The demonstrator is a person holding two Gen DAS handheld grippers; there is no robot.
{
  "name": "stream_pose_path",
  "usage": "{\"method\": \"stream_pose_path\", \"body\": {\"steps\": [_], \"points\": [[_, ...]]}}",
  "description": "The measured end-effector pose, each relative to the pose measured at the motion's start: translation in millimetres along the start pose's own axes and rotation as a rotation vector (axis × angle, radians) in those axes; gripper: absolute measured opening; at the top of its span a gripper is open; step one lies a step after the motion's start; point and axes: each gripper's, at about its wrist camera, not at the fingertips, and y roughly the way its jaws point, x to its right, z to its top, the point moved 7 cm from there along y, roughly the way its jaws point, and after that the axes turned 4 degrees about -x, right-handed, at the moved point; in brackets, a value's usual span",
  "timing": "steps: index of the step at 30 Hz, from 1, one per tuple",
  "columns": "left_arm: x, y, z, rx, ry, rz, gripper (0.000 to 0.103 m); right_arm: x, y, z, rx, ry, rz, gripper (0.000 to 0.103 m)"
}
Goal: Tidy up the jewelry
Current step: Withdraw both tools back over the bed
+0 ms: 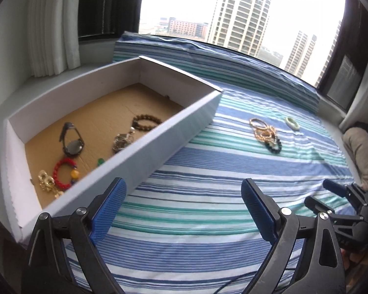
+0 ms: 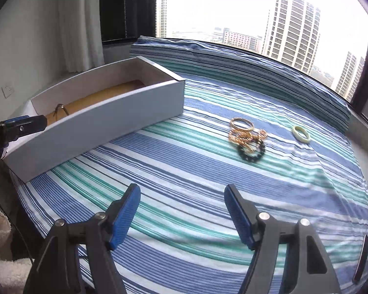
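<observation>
Left gripper (image 2: 24,125) body shows partial lettering "t.AI". Both it and the right gripper (image 2: 182,213) gape wide, holding nothing; loose bracelets (image 2: 247,134) lie on the striped sheet (image 2: 184,171), beside the box (image 1: 159,147) of sorted jewelry (image 1: 71,142)

Right gripper (image 2: 182,214) jaws wide apart, nothing between them, hovering over striped sheet (image 2: 184,183). White box (image 2: 105,120) at left on the sheet. Ahead: gold bangles (image 2: 241,124) touching tangled gold chain (image 2: 245,136), black bead bracelet (image 2: 251,150) overlapping it. Pale green bangle (image 2: 301,134) lies apart to the right. Left gripper (image 2: 24,123) at far-left edge, near the box.
</observation>
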Motion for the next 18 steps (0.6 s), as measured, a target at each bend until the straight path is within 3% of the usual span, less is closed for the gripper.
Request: {"method": "stream_pose_path", "body": {"steps": [3, 8, 18], "points": [[34, 19, -22, -0.081, 0.055, -0.048, 0.095, 35, -9, -32, -0.031, 0.072, -0.054, 0.072], [70, 34, -46, -0.145, 0.143, -0.043, 0.095, 68, -11, -71, -0.066, 0.146, -0.105, 0.079], [91, 52, -59, -0.193, 0.184, -0.042, 0.095, 82, -1, -93, -0.083, 0.205, -0.082, 0.08]]}}
